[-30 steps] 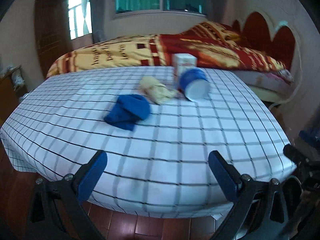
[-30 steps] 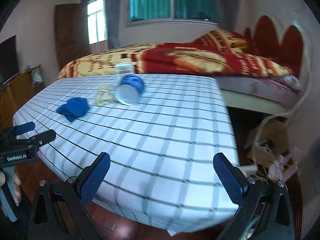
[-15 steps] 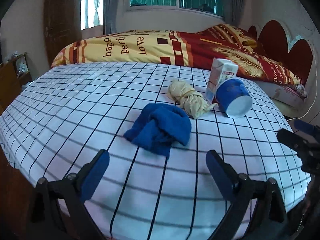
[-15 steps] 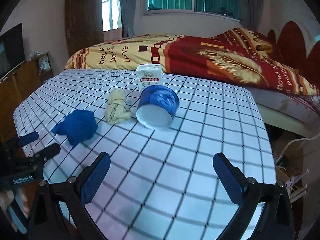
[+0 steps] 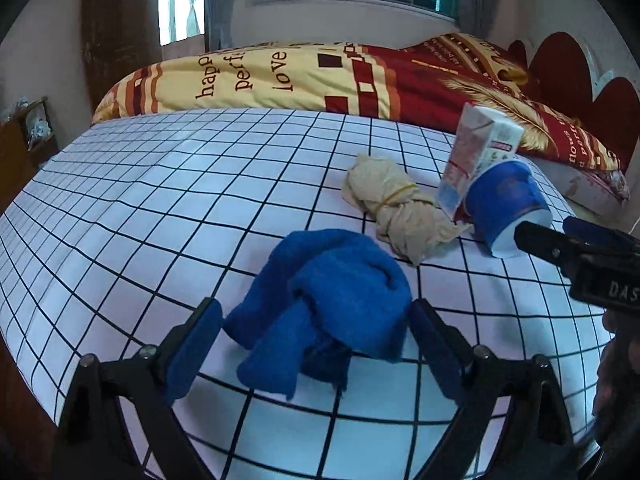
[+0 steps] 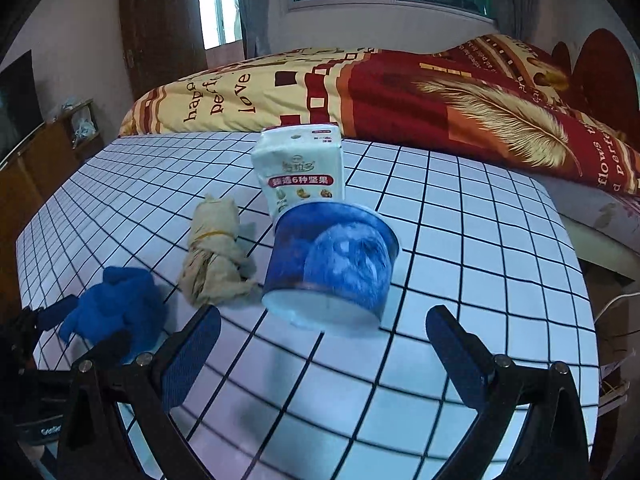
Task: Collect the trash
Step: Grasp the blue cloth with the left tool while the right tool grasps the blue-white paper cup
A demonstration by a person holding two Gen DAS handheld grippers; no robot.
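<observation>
A crumpled blue cloth (image 5: 324, 304) lies on the checked bed sheet (image 5: 160, 200), between the open jaws of my left gripper (image 5: 316, 344). A beige bundle tied with a rubber band (image 5: 396, 204), a white carton (image 5: 476, 160) and a blue tub on its side (image 5: 508, 204) lie beyond it. In the right wrist view the blue tub (image 6: 332, 264) lies just ahead of my open right gripper (image 6: 324, 348), with the carton (image 6: 304, 172) behind it, the beige bundle (image 6: 216, 252) to the left and the blue cloth (image 6: 116, 312) further left.
A red and yellow quilt (image 5: 340, 76) lies bunched along the far side of the bed. A dark red headboard (image 5: 576, 64) stands at the right. A wooden cabinet (image 6: 36, 160) stands at the left. Cables and clutter (image 6: 616, 320) lie on the floor beyond the right bed edge.
Both grippers have moved forward over the bed. The left one has closed in around the blue cloth; the right one has come up to the blue tub. Both stay open.
</observation>
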